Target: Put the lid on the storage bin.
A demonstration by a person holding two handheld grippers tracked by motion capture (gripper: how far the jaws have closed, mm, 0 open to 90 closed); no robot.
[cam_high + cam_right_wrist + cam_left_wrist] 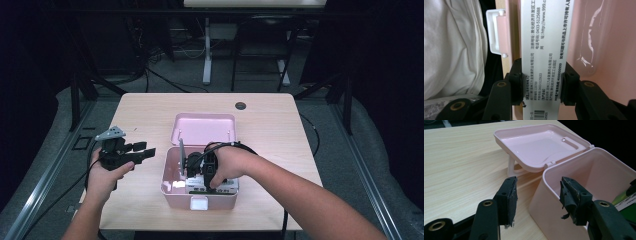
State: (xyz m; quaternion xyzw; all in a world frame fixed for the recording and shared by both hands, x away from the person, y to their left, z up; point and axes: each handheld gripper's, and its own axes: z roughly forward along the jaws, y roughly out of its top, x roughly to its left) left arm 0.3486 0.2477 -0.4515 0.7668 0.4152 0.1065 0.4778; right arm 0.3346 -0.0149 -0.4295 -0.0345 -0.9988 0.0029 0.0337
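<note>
The wooden worktop (140, 110) carries a pink box (172, 192) near its front edge, and the lid of the box (204, 127) lies open behind it. Inside the box, the right tool (196, 172) points down and grips a white carton (544, 45) with printed text; both pads press on its narrow sides. The left tool (145, 152) hovers just beside the left wall of the box, with jaws apart and nothing between them.

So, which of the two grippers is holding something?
The right gripper, lowered into the pink box: its jaws clamp a white printed carton. The left gripper is open beside the box.
</note>
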